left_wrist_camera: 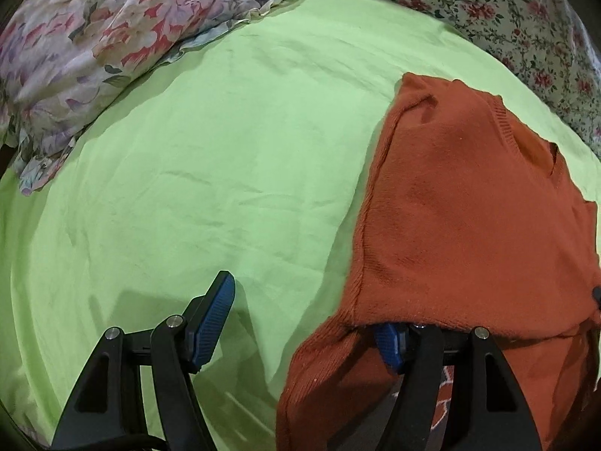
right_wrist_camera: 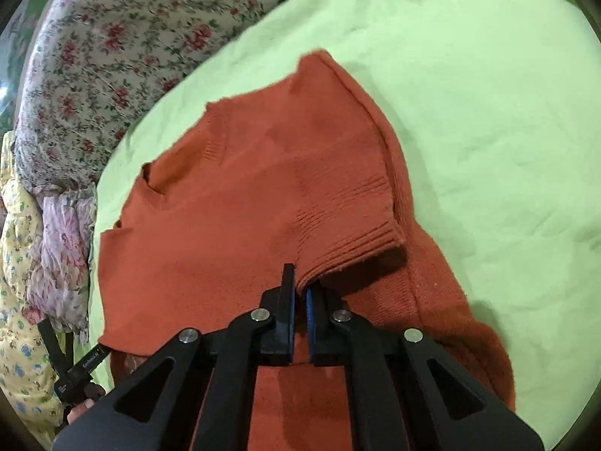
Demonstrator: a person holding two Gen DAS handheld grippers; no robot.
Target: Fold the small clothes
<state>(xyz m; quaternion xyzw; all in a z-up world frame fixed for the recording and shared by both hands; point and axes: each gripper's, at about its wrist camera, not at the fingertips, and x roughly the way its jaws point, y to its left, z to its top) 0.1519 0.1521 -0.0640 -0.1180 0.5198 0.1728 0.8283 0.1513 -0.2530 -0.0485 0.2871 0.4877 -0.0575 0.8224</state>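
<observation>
While the right gripper point(right_wrist_camera: 299, 293) stood nearest, its fingers pinched together on a ribbed cuff or hem, the sweater point(right_wrist_camera: 263, 195) lay partly folded on the green sheet point(right_wrist_camera: 469, 112), one flap doubled over the body. The left gripper point(left_wrist_camera: 304, 323) was spread wide, one pad bare over the sheet and the other tucked under the sweater's edge, gripping nothing. By my judgement the fold was midway: a side was turned in, but no tidy final packet showed. Beyond lay a floral cloth point(left_wrist_camera: 94, 37) and bedding point(right_wrist_camera: 112, 45).
</observation>
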